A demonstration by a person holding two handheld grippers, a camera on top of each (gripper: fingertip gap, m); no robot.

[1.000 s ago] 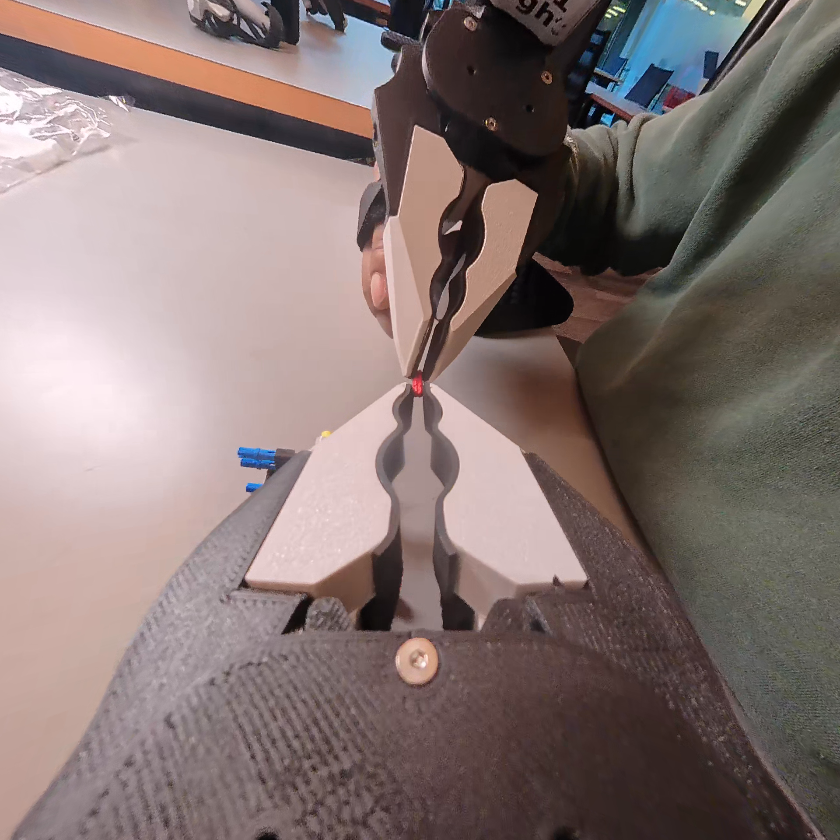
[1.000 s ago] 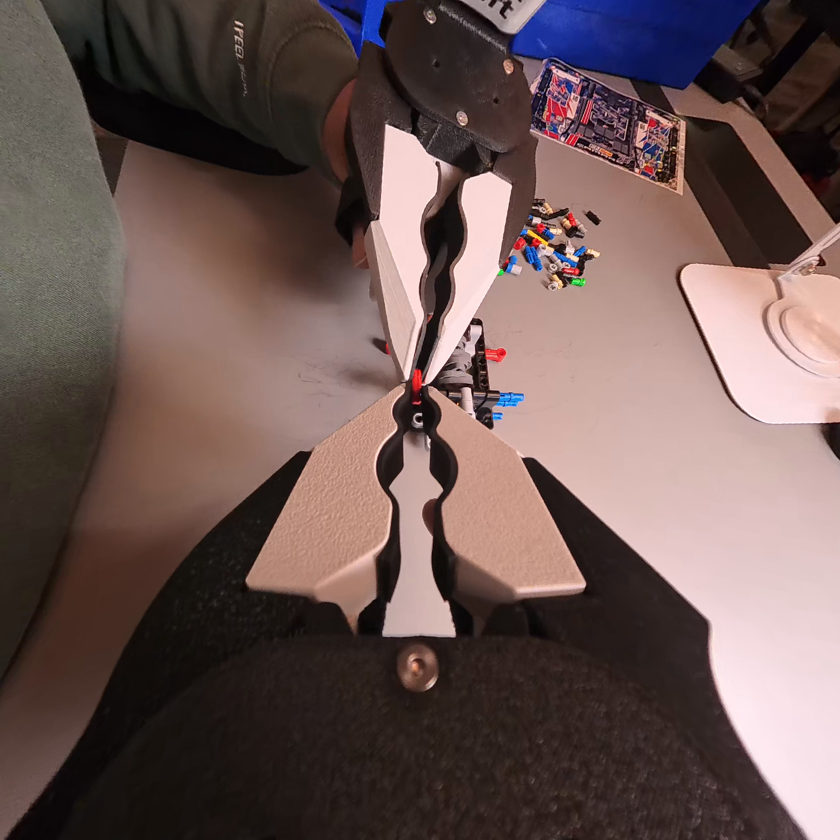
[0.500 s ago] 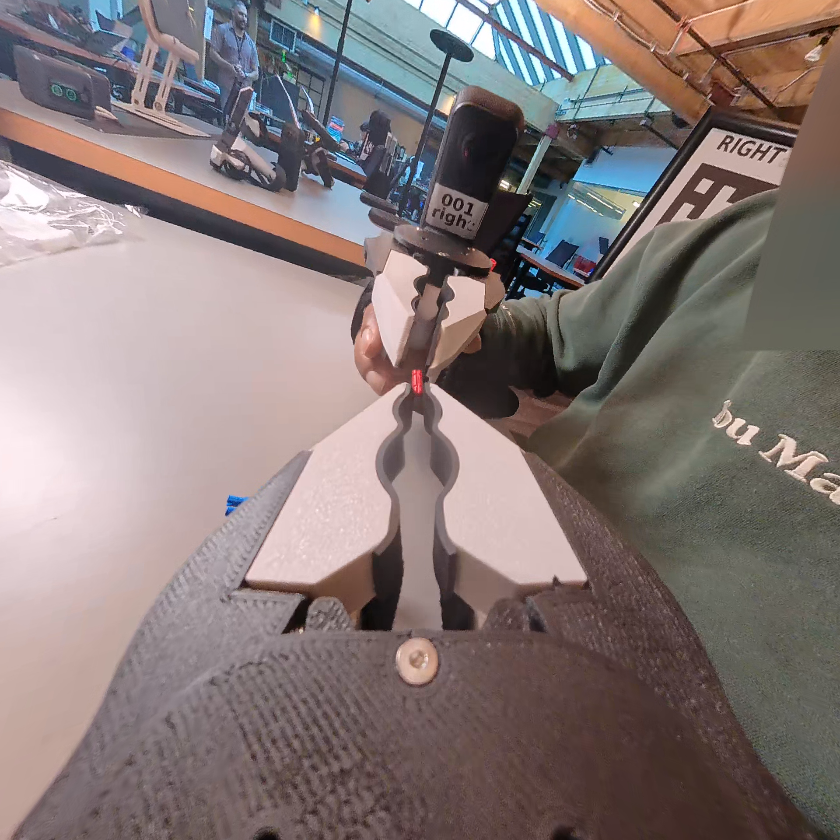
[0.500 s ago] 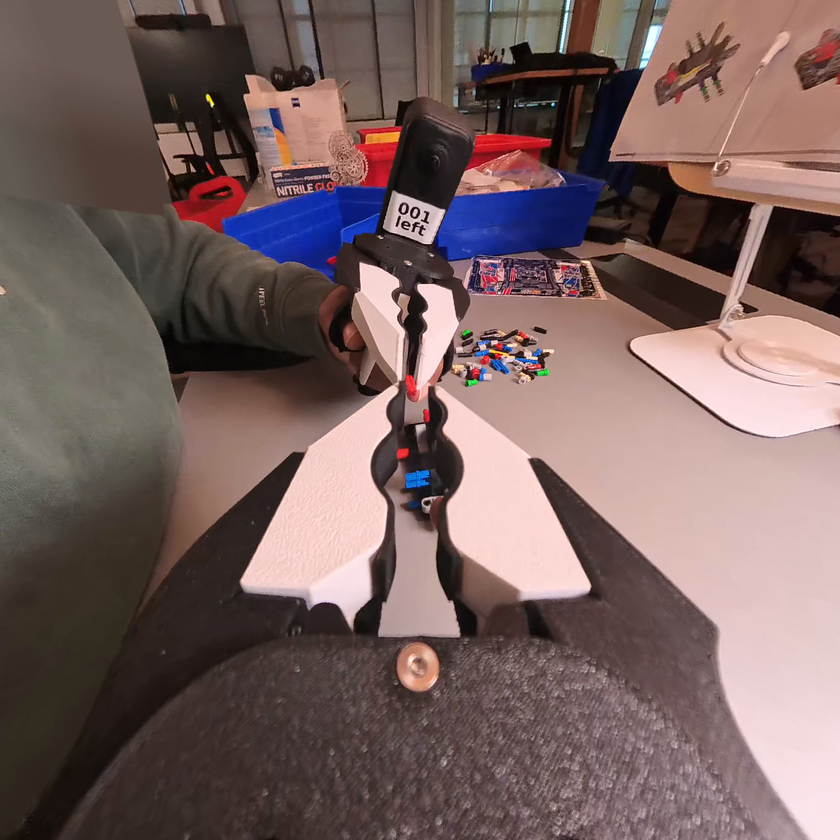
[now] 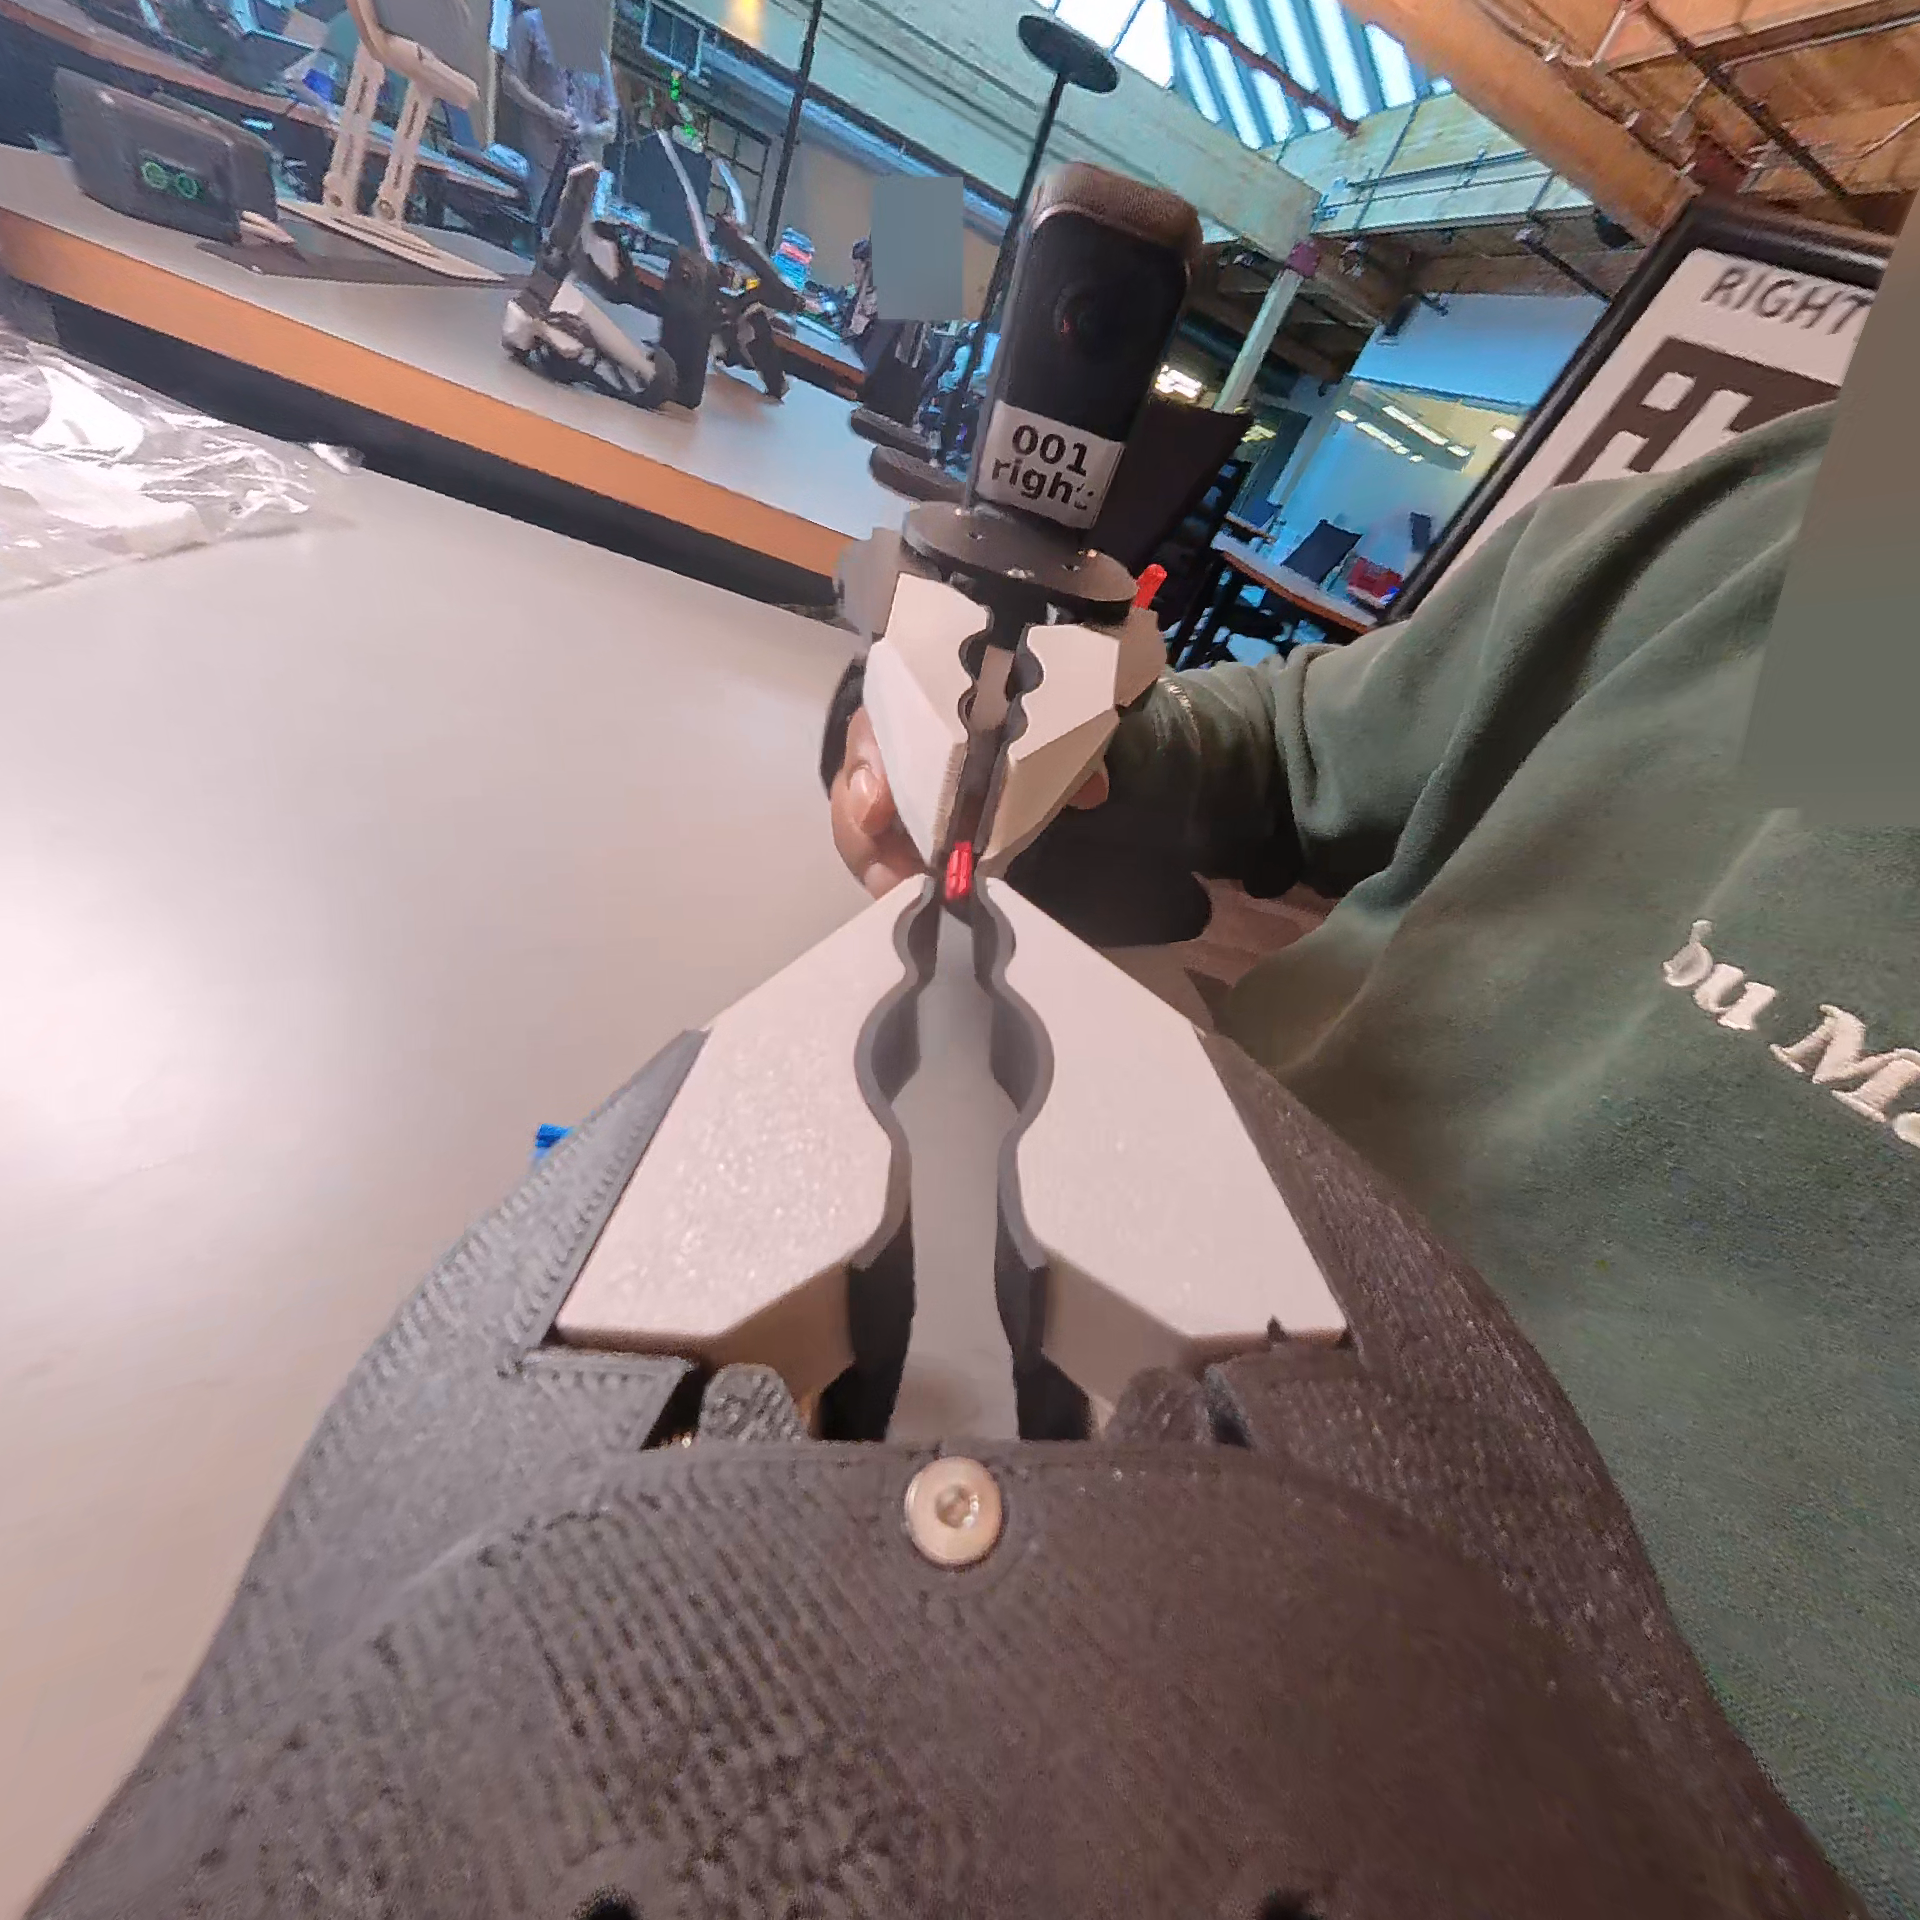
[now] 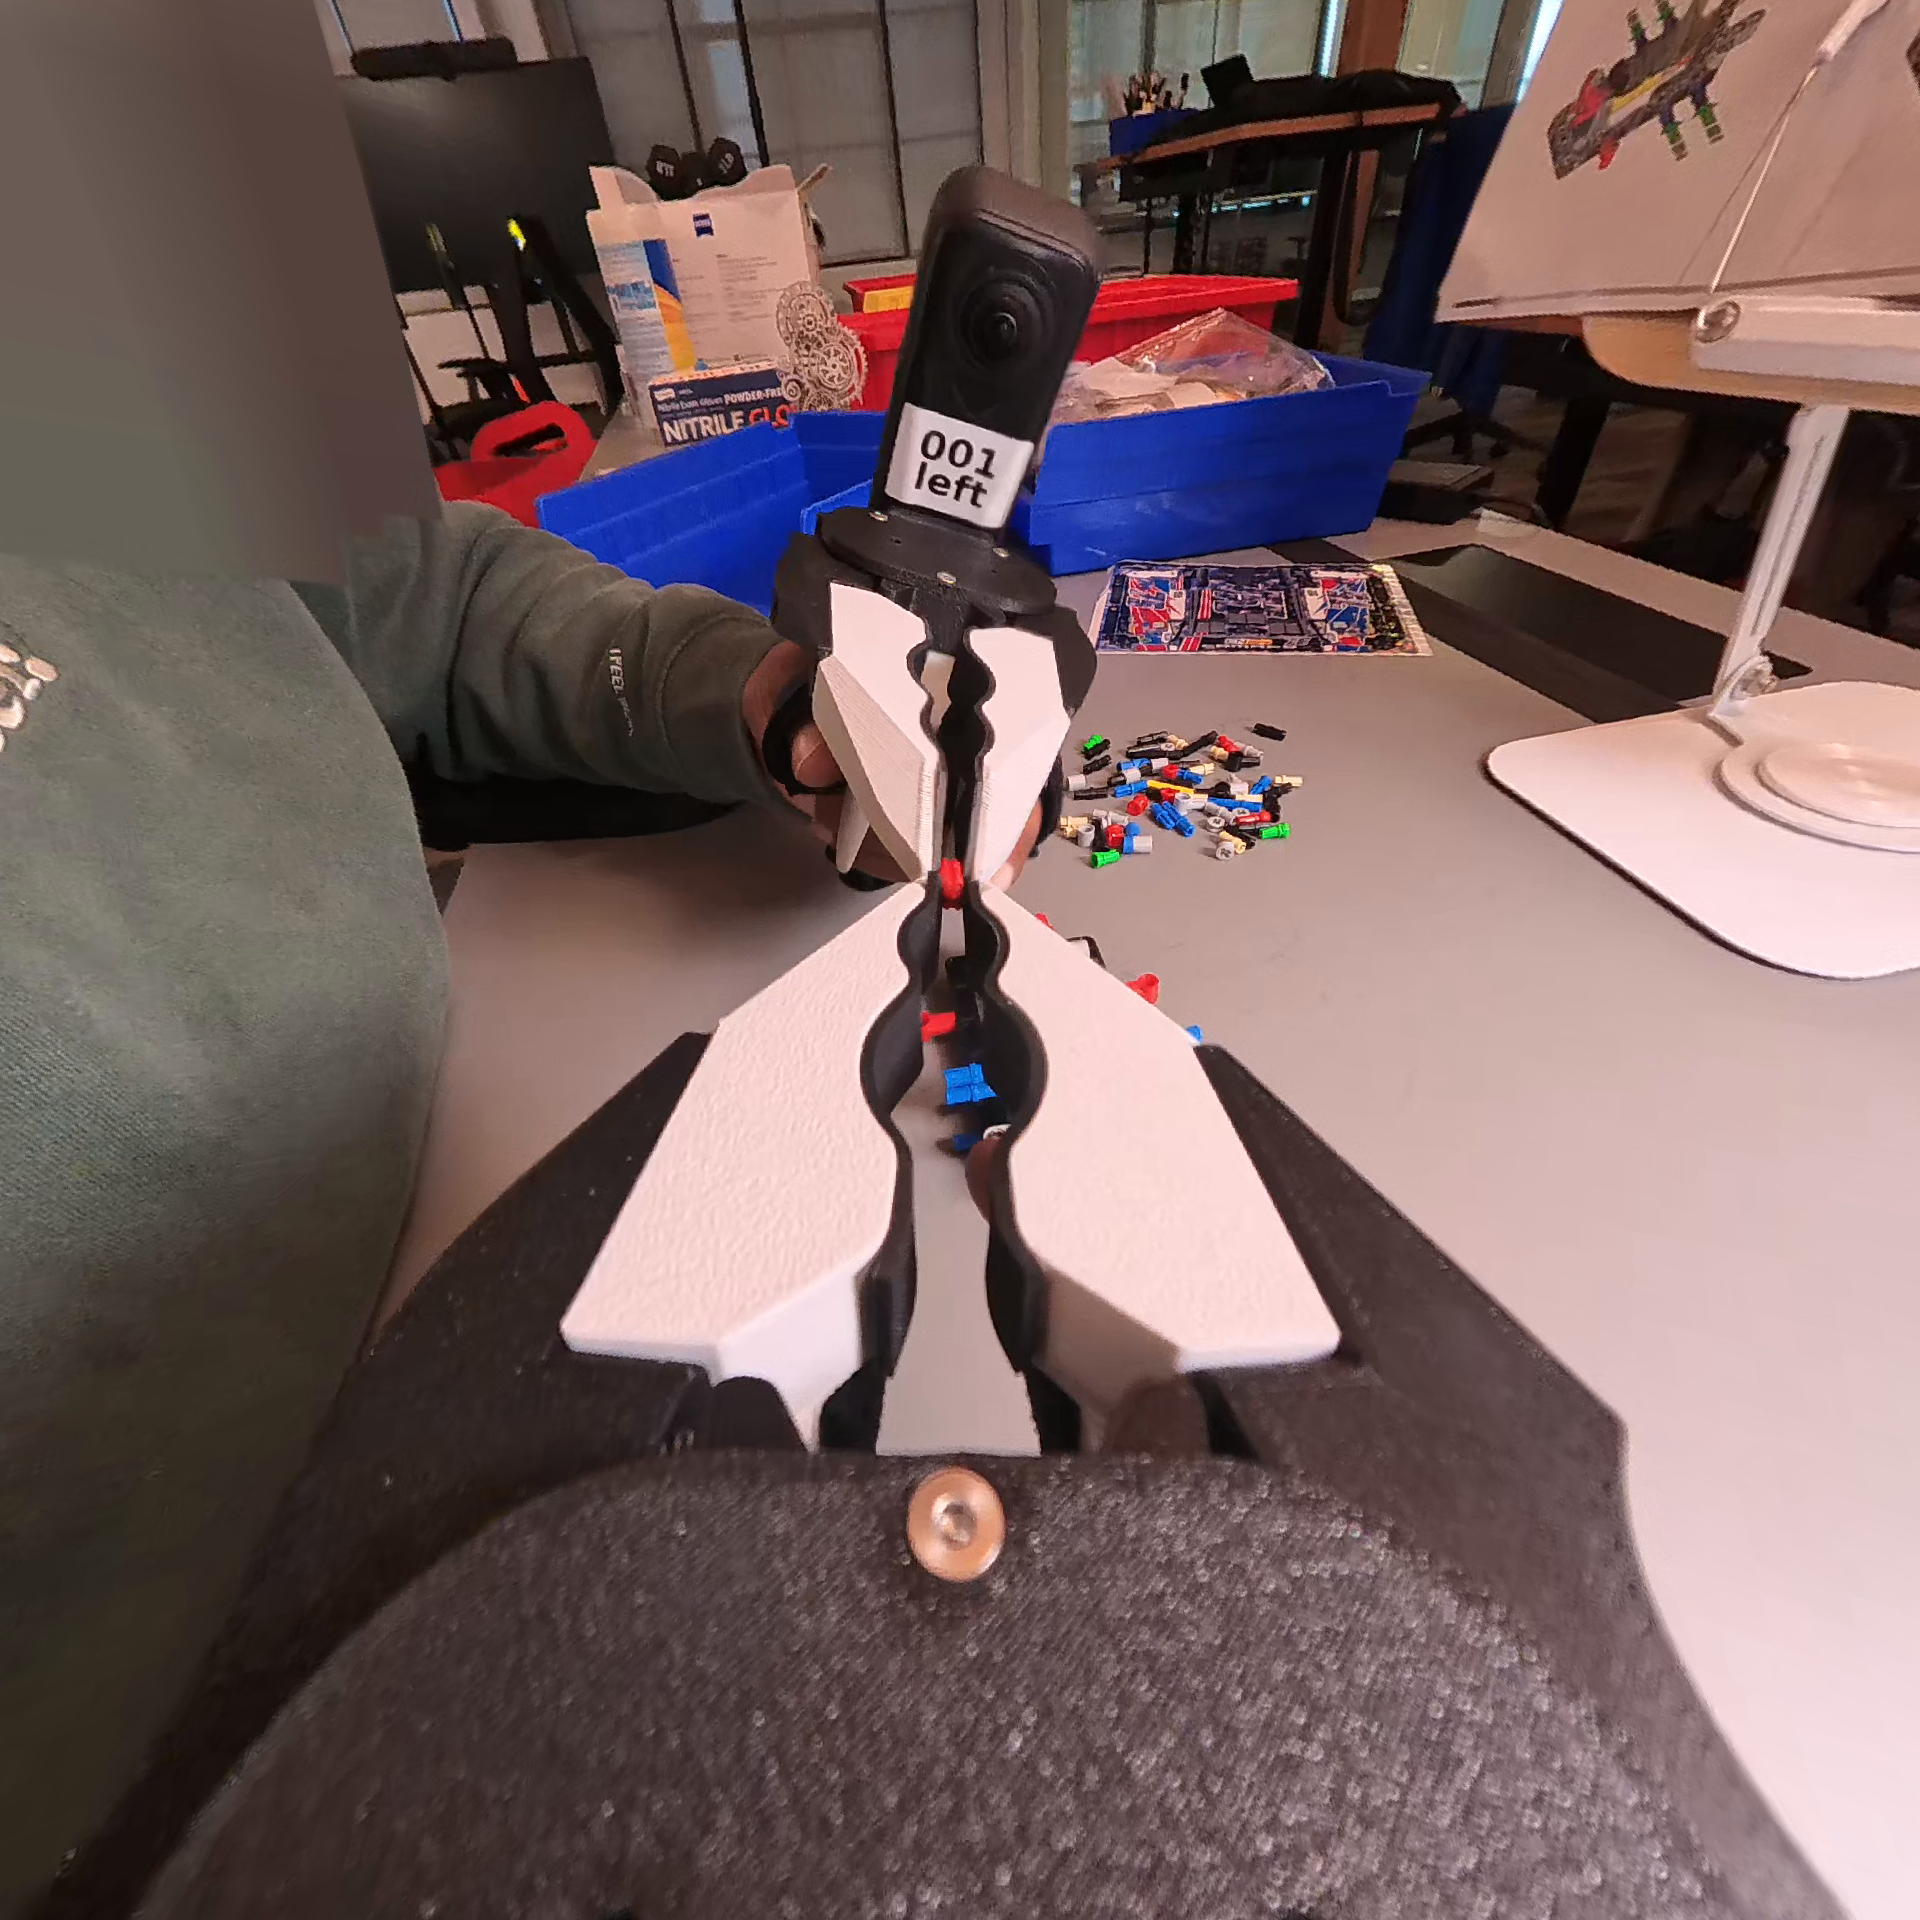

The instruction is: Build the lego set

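My left gripper (image 5: 954, 896) and my right gripper (image 6: 948, 902) meet tip to tip above the grey table, each held in a hand. A small red pin (image 5: 956, 871) sits between the two pairs of tips and also shows in the right wrist view (image 6: 949, 881). Both grippers look shut on it, one at each end. The right gripper (image 5: 961, 844) shows in the left wrist view, the left gripper (image 6: 948, 862) in the right wrist view. A partly built lego assembly (image 6: 964, 1086) with blue and red pins lies on the table below, mostly hidden by my right fingers.
A pile of small loose lego pieces (image 6: 1184, 795) lies to the right, with a sticker sheet (image 6: 1257, 608) and blue bins (image 6: 1195, 468) behind it. A white stand base (image 6: 1704, 821) carries an instruction page (image 6: 1662, 135). A clear plastic bag (image 5: 114, 468) lies far left. A green sleeve (image 5: 1558, 831) is close. My two grippers' fingertips are within a few centimetres of each other.
Both grippers have tilted up from pointing down at the table to roughly level. They stay tip to tip on the red pin, and the assembly has dropped below my right fingers.
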